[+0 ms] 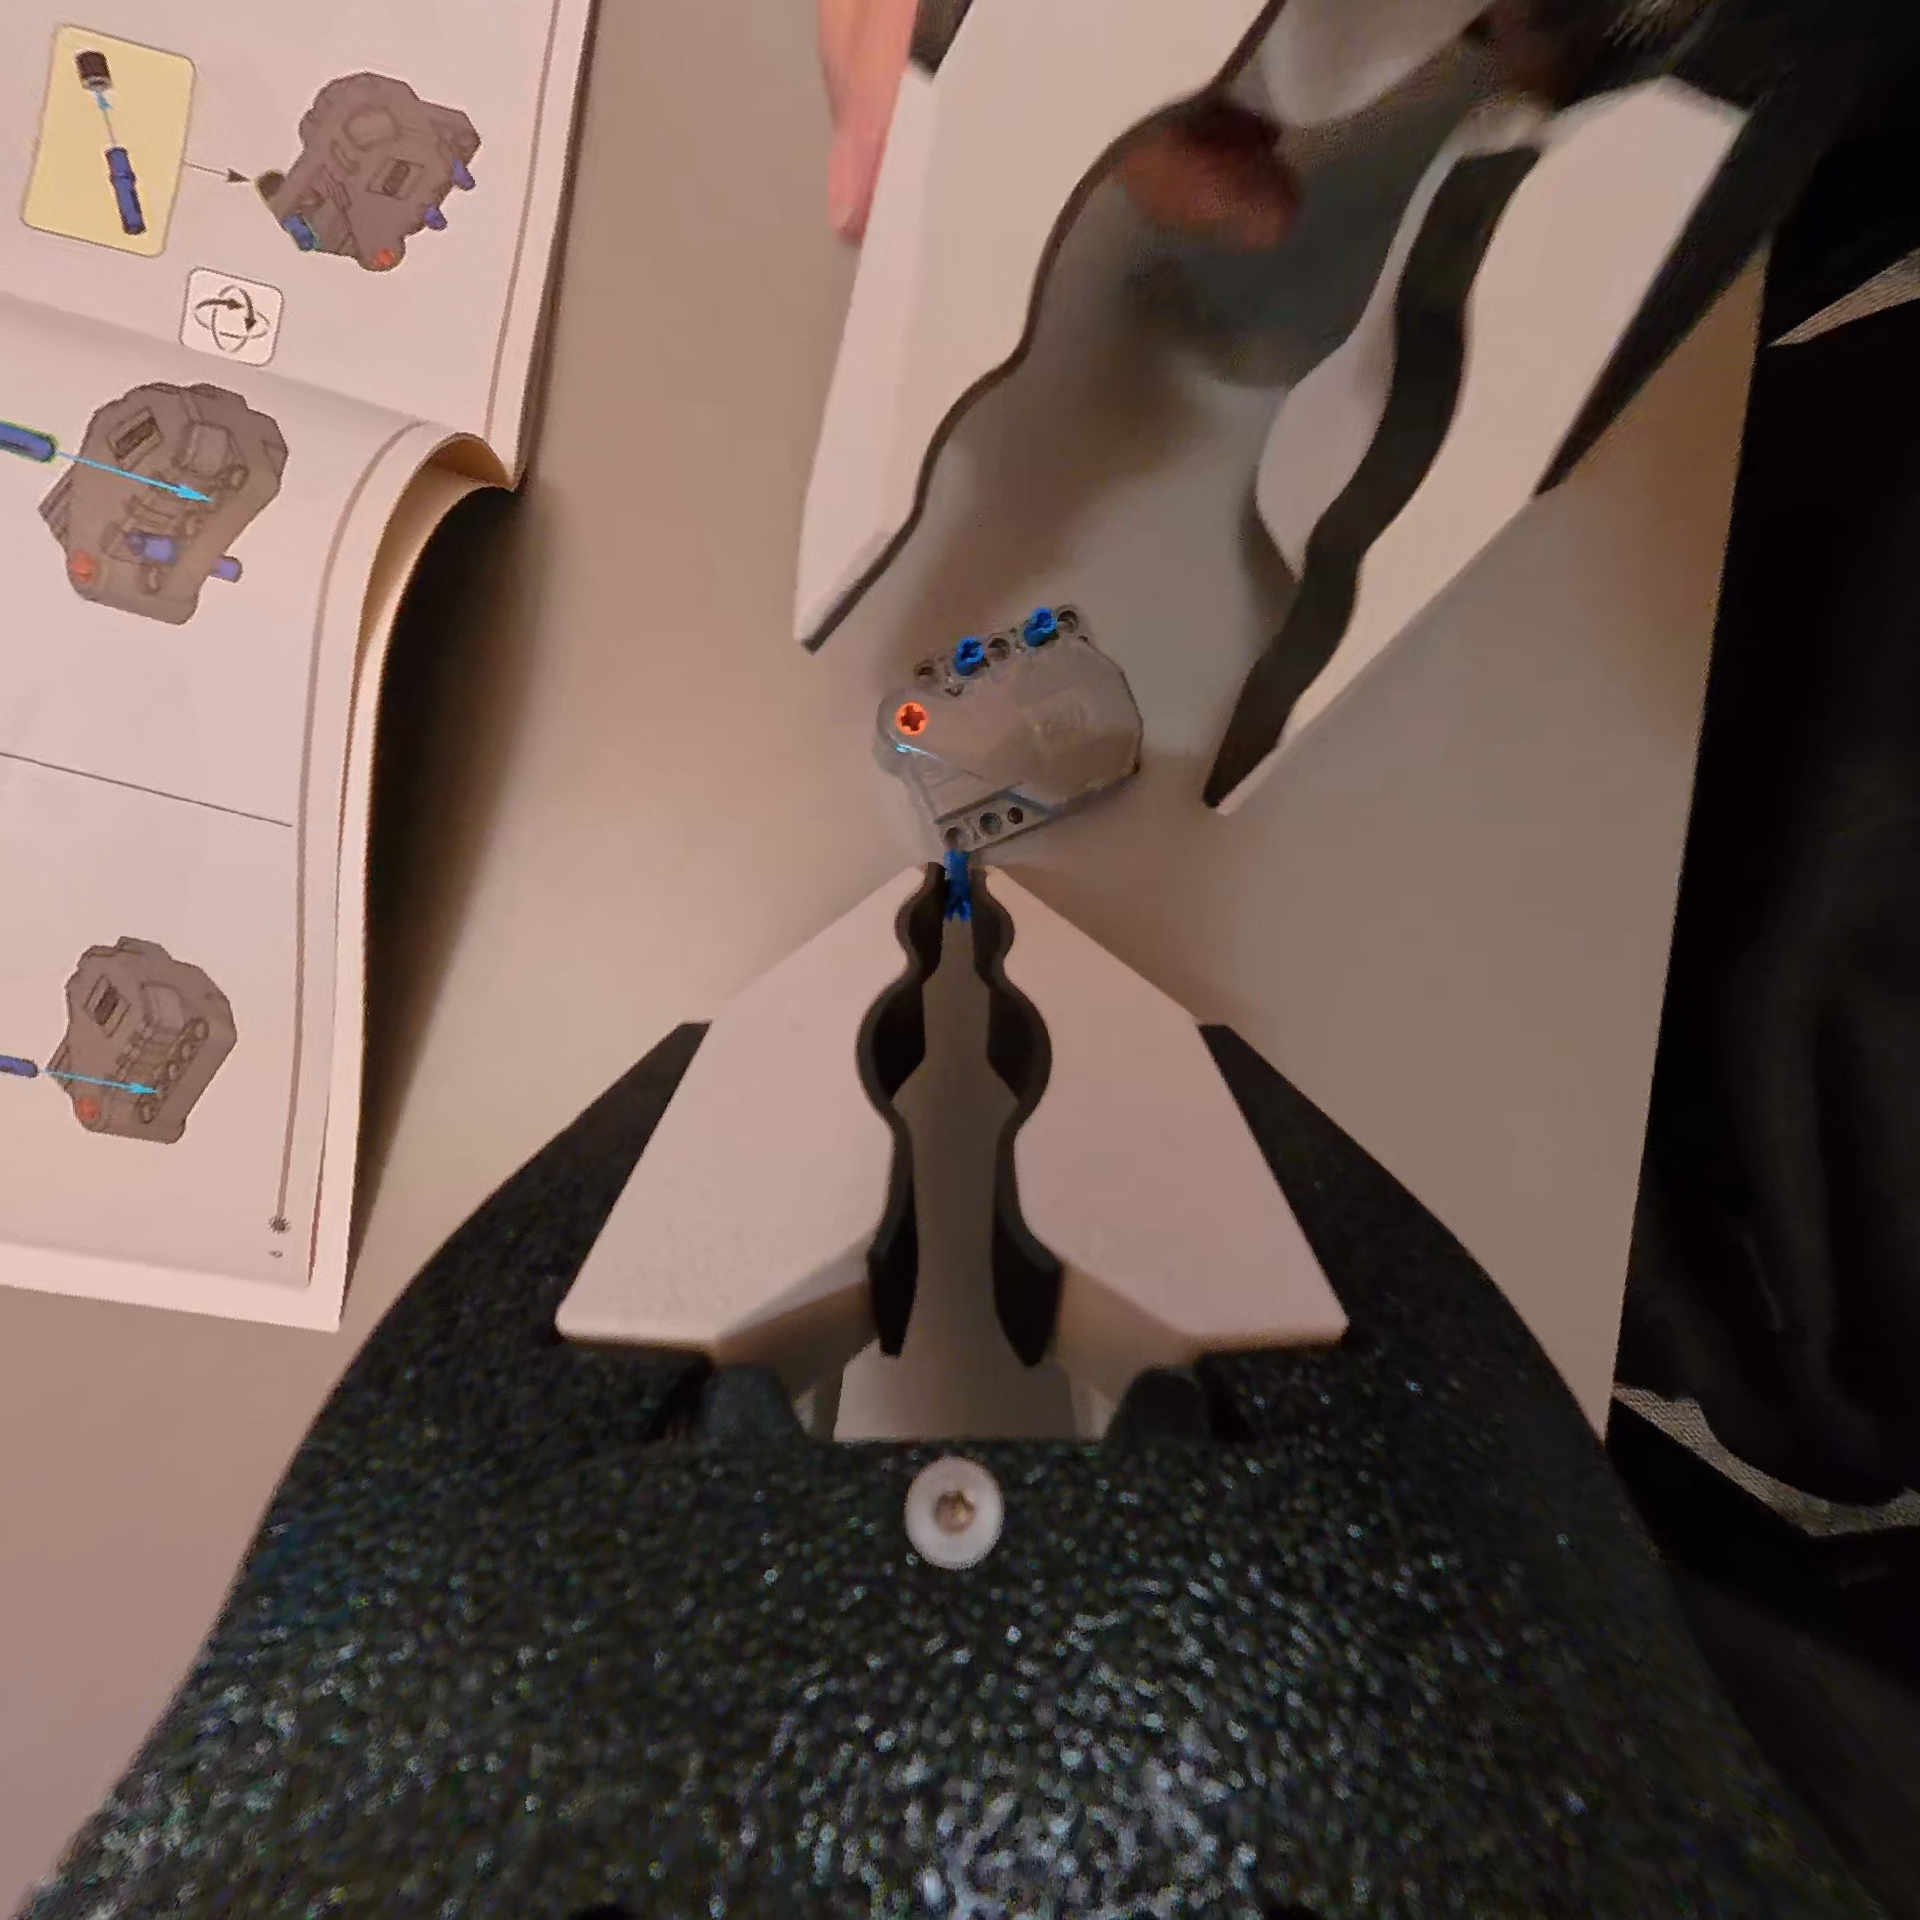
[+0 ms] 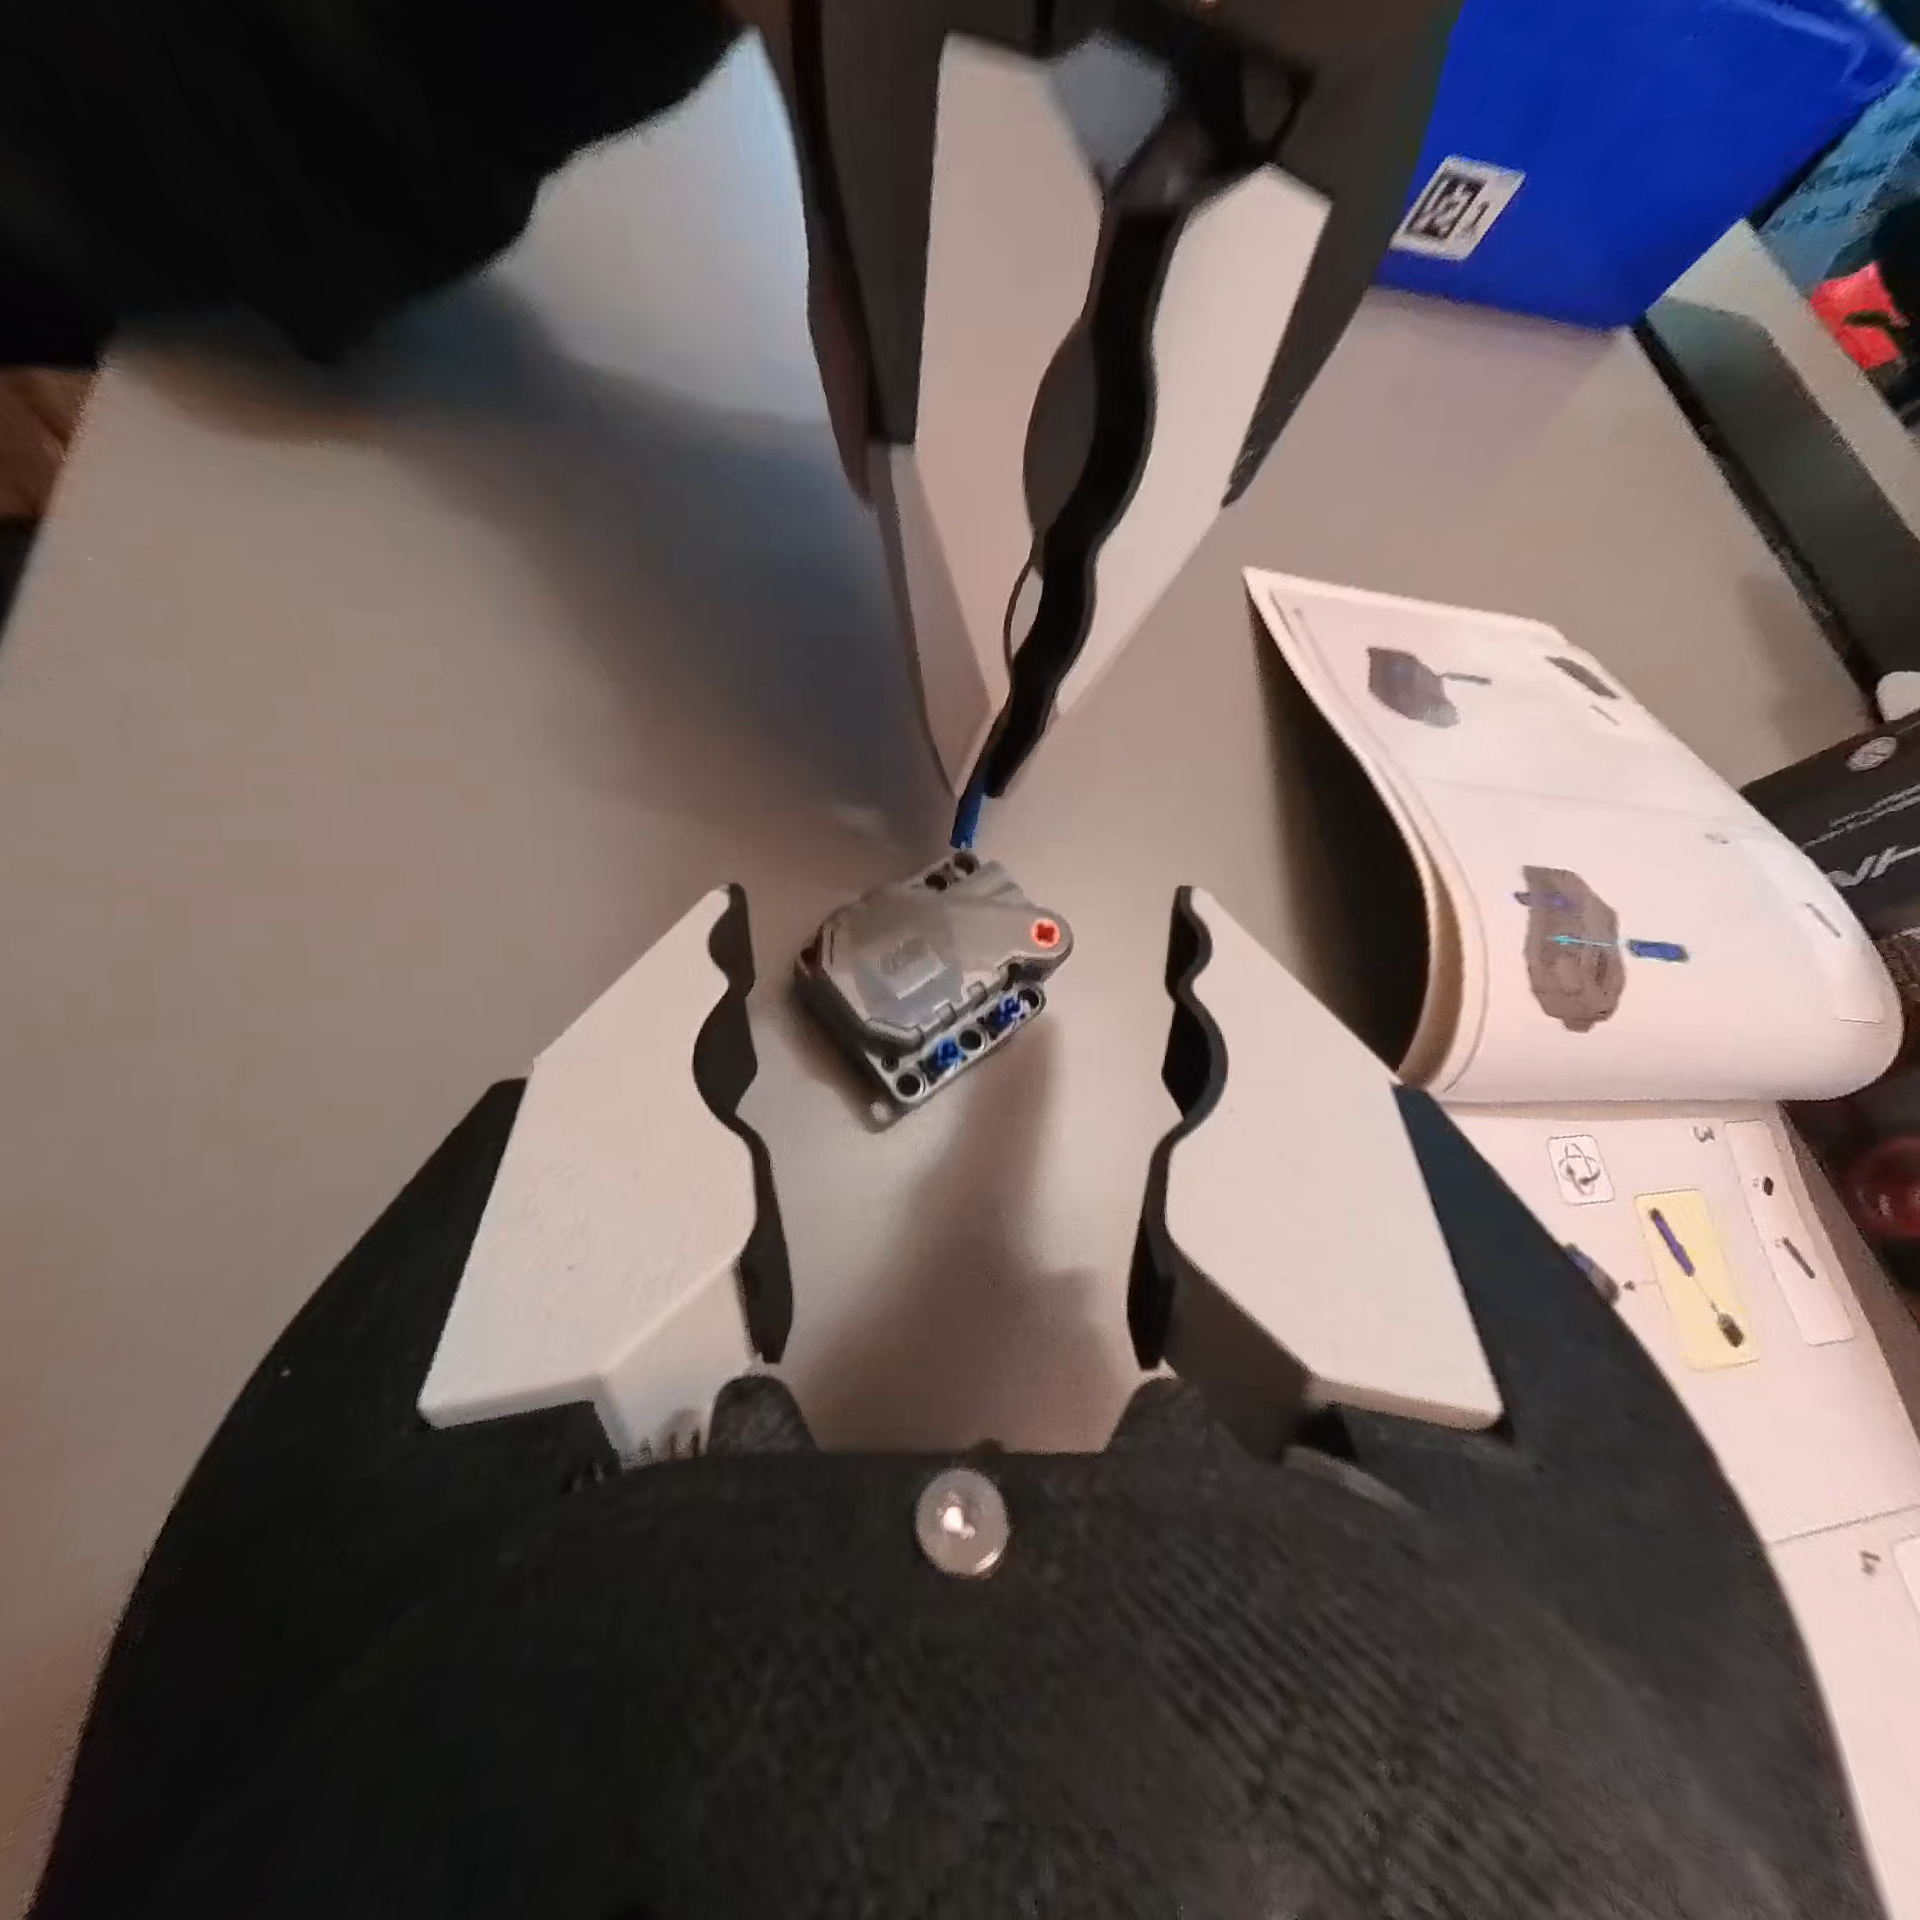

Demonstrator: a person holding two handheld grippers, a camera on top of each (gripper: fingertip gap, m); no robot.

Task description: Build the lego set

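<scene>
A grey lego motor block [image 1: 1003,732] with an orange axle hole and two blue pins in its far edge lies on the grey table. My left gripper [image 1: 958,883] is shut on a blue pin [image 1: 956,885], its tip at the block's near row of holes. In the right wrist view the same block [image 2: 930,977] lies between the open jaws of my right gripper [image 2: 956,925], which touch nothing. The left gripper [image 2: 971,784] comes in from the far side there with the blue pin [image 2: 966,821] just above the block. The right gripper [image 1: 1008,717] shows open around the block in the left wrist view.
An open instruction booklet [image 1: 187,623] lies left of the block, and right of it in the right wrist view [image 2: 1538,852]. A blue bin [image 2: 1621,156] with a white tag stands at the far right. A black object [image 2: 1849,800] lies on the booklet's edge. Left and right tips are no more than a few centimetres apart.
</scene>
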